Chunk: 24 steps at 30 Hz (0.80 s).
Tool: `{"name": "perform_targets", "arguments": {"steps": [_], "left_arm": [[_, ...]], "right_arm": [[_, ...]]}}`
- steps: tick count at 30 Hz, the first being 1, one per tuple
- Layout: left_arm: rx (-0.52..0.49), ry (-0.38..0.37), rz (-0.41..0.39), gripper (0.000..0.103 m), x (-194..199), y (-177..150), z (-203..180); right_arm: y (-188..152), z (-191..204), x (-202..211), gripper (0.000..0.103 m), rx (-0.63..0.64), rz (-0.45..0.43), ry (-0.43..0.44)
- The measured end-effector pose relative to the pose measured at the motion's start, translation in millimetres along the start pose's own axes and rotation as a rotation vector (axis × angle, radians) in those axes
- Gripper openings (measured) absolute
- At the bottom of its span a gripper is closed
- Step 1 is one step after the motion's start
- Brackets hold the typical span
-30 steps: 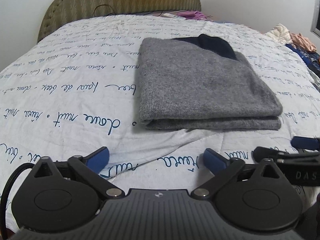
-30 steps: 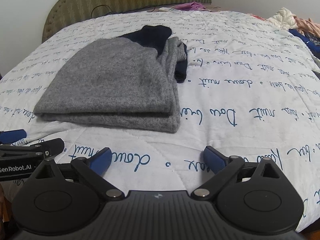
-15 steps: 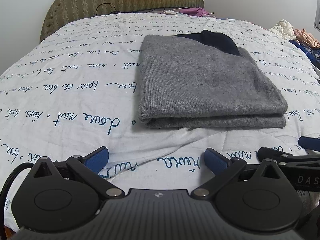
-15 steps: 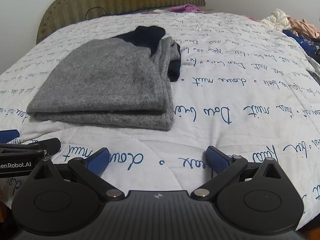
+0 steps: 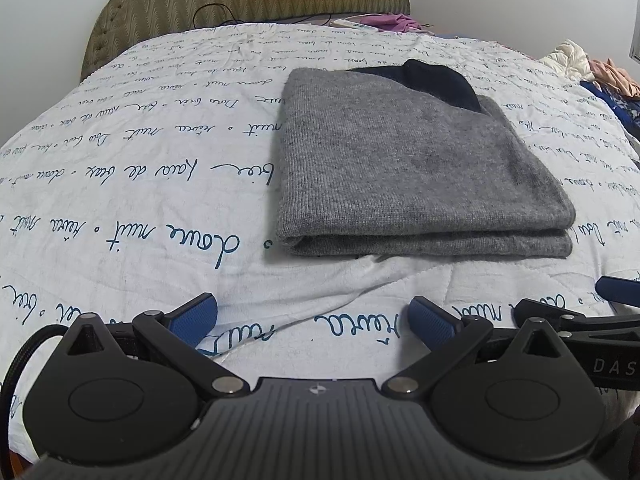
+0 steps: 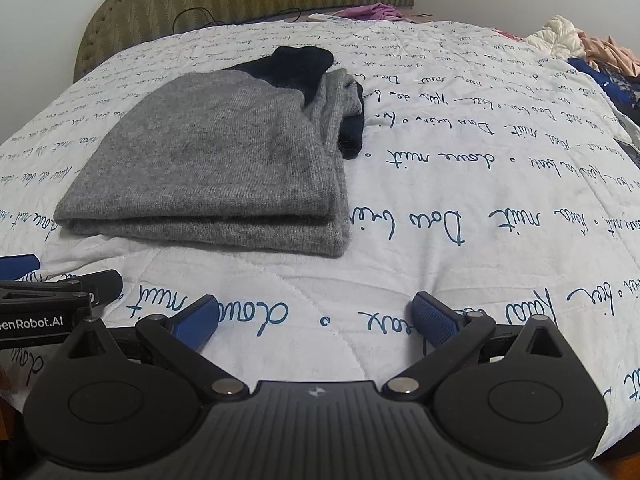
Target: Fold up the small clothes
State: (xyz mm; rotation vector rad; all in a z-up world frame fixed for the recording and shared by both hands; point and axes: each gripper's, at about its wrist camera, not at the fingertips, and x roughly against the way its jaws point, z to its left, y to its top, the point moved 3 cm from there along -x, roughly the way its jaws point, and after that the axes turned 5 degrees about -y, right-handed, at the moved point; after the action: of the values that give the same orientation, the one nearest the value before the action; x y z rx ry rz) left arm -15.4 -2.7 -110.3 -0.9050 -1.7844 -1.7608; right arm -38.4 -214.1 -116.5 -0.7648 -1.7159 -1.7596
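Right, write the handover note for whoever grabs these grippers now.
Left gripper: open, empty, short of the sweater's near edge.
Right gripper: open, empty, over bare quilt, beside the left one.
Grey sweater: folded in a flat stack mid-bed, navy part showing at the far end.
Done: this fold looks finished.
Left: probably the heaped clothes at the bed's far right edge.
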Motion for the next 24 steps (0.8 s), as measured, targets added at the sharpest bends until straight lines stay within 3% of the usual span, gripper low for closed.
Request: {"name": "perform_targets", "arguments": {"steps": [24], "left_arm": [[0.008, -0.006, 0.027, 0.103, -1.8, 3.4, 0.6]], "right_arm": [[-0.1, -0.5, 0.1, 0.103, 0.001, 0.004, 0.004]]}}
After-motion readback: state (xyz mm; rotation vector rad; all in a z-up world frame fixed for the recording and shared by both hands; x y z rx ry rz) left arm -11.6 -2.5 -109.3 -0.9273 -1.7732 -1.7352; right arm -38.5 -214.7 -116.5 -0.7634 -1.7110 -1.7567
